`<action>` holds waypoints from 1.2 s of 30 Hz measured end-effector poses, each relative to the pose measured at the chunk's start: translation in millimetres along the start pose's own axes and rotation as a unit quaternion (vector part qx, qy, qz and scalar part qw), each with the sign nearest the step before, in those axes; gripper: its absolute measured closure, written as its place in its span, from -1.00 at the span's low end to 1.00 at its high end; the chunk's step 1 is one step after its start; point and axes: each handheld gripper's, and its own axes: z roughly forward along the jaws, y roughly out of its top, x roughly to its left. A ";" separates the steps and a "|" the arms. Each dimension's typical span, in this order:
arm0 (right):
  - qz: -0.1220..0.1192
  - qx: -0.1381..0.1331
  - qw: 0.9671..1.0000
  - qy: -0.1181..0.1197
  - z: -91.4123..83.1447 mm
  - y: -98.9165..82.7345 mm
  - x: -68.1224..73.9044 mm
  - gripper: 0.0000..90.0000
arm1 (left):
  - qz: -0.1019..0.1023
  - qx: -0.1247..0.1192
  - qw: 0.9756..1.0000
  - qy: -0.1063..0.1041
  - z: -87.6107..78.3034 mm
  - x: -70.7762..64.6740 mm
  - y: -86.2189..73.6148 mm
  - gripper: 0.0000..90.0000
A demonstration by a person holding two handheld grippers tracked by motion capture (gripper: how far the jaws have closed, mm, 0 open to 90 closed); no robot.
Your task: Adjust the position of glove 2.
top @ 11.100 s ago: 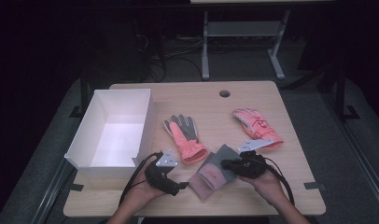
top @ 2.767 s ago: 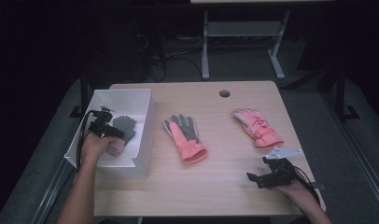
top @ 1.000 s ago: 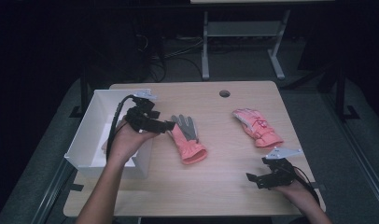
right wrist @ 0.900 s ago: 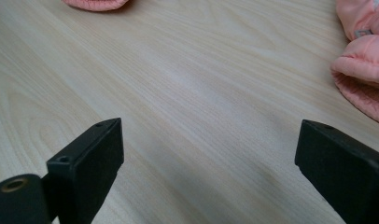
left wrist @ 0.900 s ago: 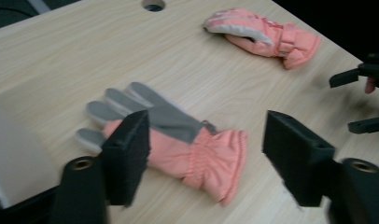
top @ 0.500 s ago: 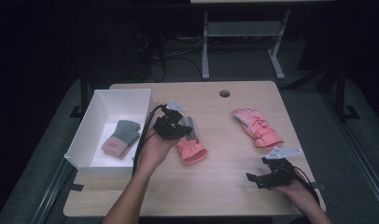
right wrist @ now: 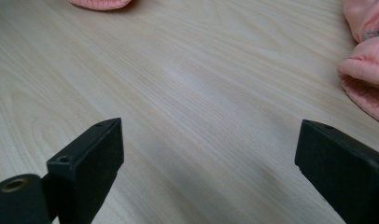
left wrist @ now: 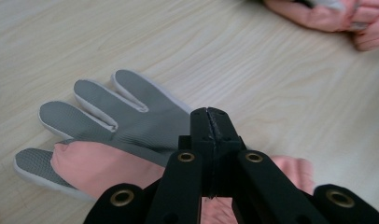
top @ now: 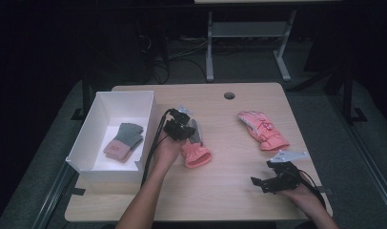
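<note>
Left gripper view has the left gripper (left wrist: pixel 209 114) with its two black jaws pressed tip to tip, nothing visibly caught between them. The joined tips hang over the palm of a pink-and-grey glove (left wrist: pixel 113 140) that lies flat on the wooden table (left wrist: pixel 253 65), grey fingers spread away from the camera and the pink cuff running under the jaws; whether the tips touch the fabric I cannot tell. In the high view this gripper (top: pixel 182 128) sits over the same glove (top: pixel 196 153), near the middle of the table and just beside the white box (top: pixel 94 125). The left hand (top: pixel 167 150) grips it from behind, and its cable trails back along the forearm.

Inside the box lies a folded grey-and-pink glove (top: pixel 125 141), resting on the floor of the box toward its right wall.

Right gripper view shows the right gripper (right wrist: pixel 208 154) with jaws standing wide apart over bare wood, holding nothing. A second pink glove (right wrist: pixel 367 60) sits off to its right edge. From above, the right gripper (top: pixel 277 177) rests low at the near right corner of the table, and that second glove (top: pixel 263 130) lies beyond it, well apart from the first glove.
</note>
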 end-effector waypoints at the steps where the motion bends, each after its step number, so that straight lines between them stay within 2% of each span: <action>1: -0.001 0.000 1.000 0.000 0.0 0.0 -0.4 -0.83 | -0.004 0.003 1.000 0.001 3.6 1.5 -0.7 0.99; 7: 0.002 -0.002 1.000 0.000 -0.3 -0.6 0.1 -0.83 | -0.011 0.018 1.000 0.012 19.1 4.4 -8.7 0.99; 12: 0.002 -0.004 1.000 0.001 -1.3 -1.2 -0.9 -0.83 | -0.013 0.032 0.999 0.014 26.7 8.5 -15.0 0.99; 13: 0.001 -0.003 1.000 0.000 -1.2 -1.0 -0.7 -0.83 | -0.019 0.032 0.999 0.006 30.0 9.2 -17.5 0.99; 16: -0.001 -0.001 1.000 0.000 -0.1 -0.7 -0.3 -0.83 | -0.008 0.038 0.999 0.002 31.8 9.2 -18.1 0.99; 18: -0.001 0.000 1.000 0.000 0.1 -0.7 -0.5 -0.83 | -0.011 0.037 0.999 -0.004 32.3 7.8 -18.2 1.00; 19: 0.000 0.001 1.000 0.000 0.3 -0.6 -0.5 -0.83 | -0.006 0.041 0.999 -0.013 32.2 6.0 -18.0 0.99; 23: 0.004 0.001 1.000 0.000 0.3 -0.7 -0.9 -0.83 | 0.002 0.041 0.999 -0.028 32.4 0.0 -18.5 1.00; 27: 0.000 -0.002 1.000 -0.001 -0.2 -0.8 0.0 -0.83 | 0.014 0.051 0.997 -0.060 32.8 -10.3 -18.9 1.00; 28: -0.001 -0.001 1.000 -0.001 -0.3 -0.7 -0.2 -0.83 | 0.014 0.051 0.997 -0.060 32.8 -10.3 -18.9 0.99; 29: -0.001 -0.001 1.000 -0.002 -0.3 -0.7 -0.2 -0.83 | 0.018 0.049 0.996 -0.077 33.9 -16.3 -19.4 1.00; 31: 0.001 -0.002 1.000 -0.001 -0.4 -0.7 0.1 -0.83 | 0.027 0.053 0.994 -0.091 34.6 -22.5 -19.4 0.99; 34: 0.001 0.000 1.000 -0.002 -0.5 -0.9 -0.3 -0.83 | 0.035 0.056 0.993 -0.101 35.3 -30.6 -19.2 1.00; 35: 0.000 0.000 1.000 -0.002 -0.5 -1.0 -0.6 -0.83 | 0.049 0.063 0.990 -0.115 35.5 -38.7 -18.6 0.99; 36: 0.001 0.000 1.000 -0.002 -0.7 -1.1 -0.6 -0.83 | 0.059 0.066 0.989 -0.120 35.8 -43.1 -18.2 0.99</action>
